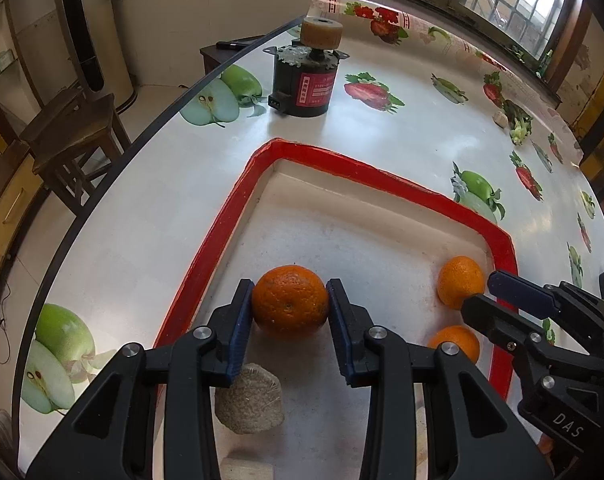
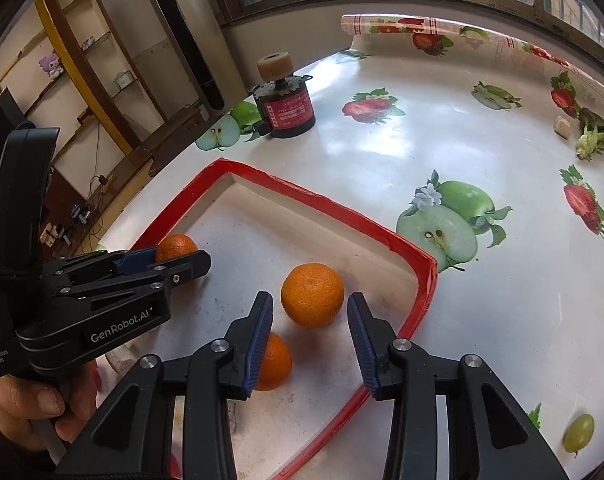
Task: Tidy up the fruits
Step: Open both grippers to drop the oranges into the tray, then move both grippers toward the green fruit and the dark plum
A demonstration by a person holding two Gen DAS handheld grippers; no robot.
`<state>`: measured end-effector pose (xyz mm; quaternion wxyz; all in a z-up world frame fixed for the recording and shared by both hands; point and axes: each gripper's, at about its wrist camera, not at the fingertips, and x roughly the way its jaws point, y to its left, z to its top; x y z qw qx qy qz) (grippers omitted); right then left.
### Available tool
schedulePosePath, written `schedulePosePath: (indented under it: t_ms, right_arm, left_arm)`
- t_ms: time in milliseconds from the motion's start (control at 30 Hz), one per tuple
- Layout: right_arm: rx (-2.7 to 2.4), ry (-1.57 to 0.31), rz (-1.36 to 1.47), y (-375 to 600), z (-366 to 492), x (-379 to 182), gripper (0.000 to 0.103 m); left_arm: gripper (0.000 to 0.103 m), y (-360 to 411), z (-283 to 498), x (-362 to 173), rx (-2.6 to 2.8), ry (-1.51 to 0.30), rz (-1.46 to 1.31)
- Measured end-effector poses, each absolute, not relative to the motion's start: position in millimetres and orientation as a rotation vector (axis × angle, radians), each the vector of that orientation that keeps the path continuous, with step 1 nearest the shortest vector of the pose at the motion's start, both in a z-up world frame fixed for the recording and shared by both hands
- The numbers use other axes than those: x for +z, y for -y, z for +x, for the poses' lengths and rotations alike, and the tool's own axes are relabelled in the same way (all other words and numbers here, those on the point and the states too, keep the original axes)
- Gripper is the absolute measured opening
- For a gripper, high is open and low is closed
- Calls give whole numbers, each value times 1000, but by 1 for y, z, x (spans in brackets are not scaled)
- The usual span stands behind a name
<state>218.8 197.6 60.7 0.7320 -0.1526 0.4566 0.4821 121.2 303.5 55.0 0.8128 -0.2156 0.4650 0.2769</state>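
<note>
tray rim point(image 2: 424, 280) near right tool point(image 2: 309, 303), released; left tool point(image 1: 289, 286) grips orange point(image 1: 289, 304) mid-tray

Tray point(image 1: 342, 162) back half clear, front crowded by three oranges point(image 1: 289, 300) and a stone point(image 1: 249, 400); motor point(image 1: 302, 84) blocks table point(image 2: 482, 320) beyond, right side open

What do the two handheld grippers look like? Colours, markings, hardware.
Both are matte black plastic with blue ribbed pads and silver pivot screws. The left gripper carries white "GenRobot.AI" and "Data Acquisition System" lettering on its body; the right gripper shows white "DAS". No cables or sleeves visible.
</note>
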Motion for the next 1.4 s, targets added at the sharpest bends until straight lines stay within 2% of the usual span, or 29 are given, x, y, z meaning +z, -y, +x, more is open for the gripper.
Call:
schedulePosePath:
  t_ms: [100,433,1400]
  right_arm:
    - [1061,-983,-315,-188,217,72,46]
    - [1042,-935,-273,-137,208,98,50]
    - [766,-942,-67,56,236,101,54]
  left_arm:
    - [48,-298,118,62,593,-974,-447]
    - [48,-268,114,79,557,-940,-417]
    - [48,-148,145,103,328,-932,-308]
